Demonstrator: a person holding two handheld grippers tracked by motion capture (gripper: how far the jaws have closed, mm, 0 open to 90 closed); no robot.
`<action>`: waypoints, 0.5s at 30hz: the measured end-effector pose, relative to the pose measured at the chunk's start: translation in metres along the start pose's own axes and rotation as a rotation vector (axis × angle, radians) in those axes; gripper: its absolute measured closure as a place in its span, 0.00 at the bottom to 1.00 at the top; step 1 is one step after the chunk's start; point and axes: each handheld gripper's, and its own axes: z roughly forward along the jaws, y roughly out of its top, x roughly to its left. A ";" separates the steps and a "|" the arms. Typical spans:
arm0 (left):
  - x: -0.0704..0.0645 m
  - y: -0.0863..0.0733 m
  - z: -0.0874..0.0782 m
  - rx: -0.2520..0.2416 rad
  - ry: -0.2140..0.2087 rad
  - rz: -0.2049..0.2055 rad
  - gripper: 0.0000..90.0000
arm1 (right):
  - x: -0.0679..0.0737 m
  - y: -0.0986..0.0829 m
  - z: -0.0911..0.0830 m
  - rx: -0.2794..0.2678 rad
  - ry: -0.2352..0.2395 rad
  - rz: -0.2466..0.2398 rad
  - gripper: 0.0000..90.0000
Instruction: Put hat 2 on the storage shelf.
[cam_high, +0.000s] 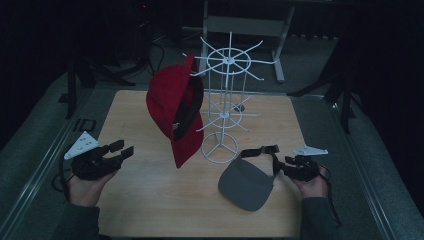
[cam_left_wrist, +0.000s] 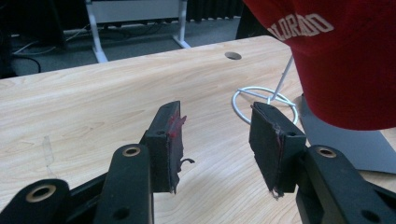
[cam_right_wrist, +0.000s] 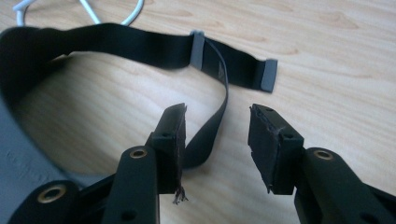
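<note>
A red cap (cam_high: 176, 112) hangs on the white wire rack (cam_high: 223, 95) at the table's middle; in the left gripper view the red cap (cam_left_wrist: 345, 60) fills the upper right, with white lettering on it. A grey visor (cam_high: 247, 184) with a black strap (cam_high: 267, 152) lies flat on the table, right of the rack's base. My right gripper (cam_high: 280, 166) is open right at the strap; the strap (cam_right_wrist: 210, 126) runs between its jaws, untouched. My left gripper (cam_high: 122, 149) is open at the table's left, holding nothing, and points toward the cap.
The rack's ring base (cam_left_wrist: 264, 103) stands on the wooden table (cam_high: 145, 195). A round cable hole (cam_left_wrist: 232, 55) sits near the table's far edge. Behind the table stand a white desk frame (cam_high: 245, 30) and dark tripod legs (cam_high: 325, 85).
</note>
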 end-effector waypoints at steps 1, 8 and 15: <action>0.000 0.000 0.000 0.000 -0.001 -0.003 0.61 | -0.001 0.002 0.001 0.002 0.000 -0.004 0.62; 0.001 -0.002 0.003 0.007 -0.004 -0.008 0.61 | -0.003 0.018 0.012 0.018 0.010 -0.042 0.59; 0.002 -0.002 0.005 0.011 -0.006 -0.010 0.61 | -0.007 0.030 0.021 0.030 0.032 -0.072 0.56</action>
